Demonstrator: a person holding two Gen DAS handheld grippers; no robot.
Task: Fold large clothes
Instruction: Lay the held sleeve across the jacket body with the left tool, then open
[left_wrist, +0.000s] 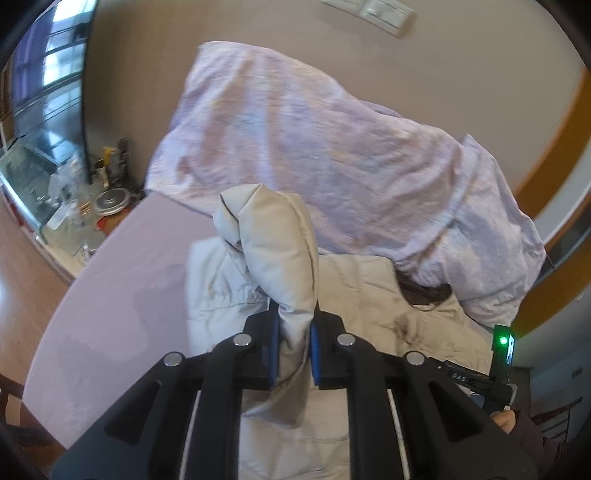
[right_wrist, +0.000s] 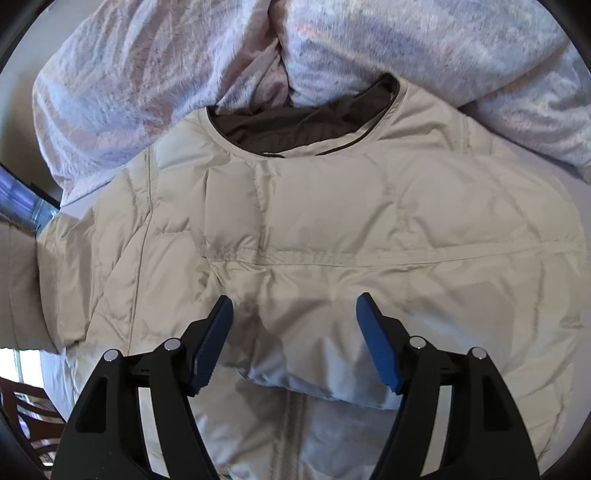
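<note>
Sleeve fabric fills my left gripper (left_wrist: 293, 345): its blue pads are clenched on a puffy fold of the beige down jacket (right_wrist: 295, 229), and that fold stands up above the jaws like a mitten. I judge I am carrying the sleeve (left_wrist: 269, 243) in over the body to make the first fold. The jacket lies front-up on the lilac bed sheet (left_wrist: 122, 266), its dark-lined collar (right_wrist: 295, 129) touching the crumpled lavender duvet (left_wrist: 314, 147) heaped behind it. That heap leaves little room at the top, so the folding has to happen toward me. My right gripper (right_wrist: 294, 341) is released, jaws spread wide over the chest panel just above the zipper (right_wrist: 293, 424), with nothing pinched; I cannot tell whether the pads rest on the cloth. I read it as standing ready to pin the body.
</note>
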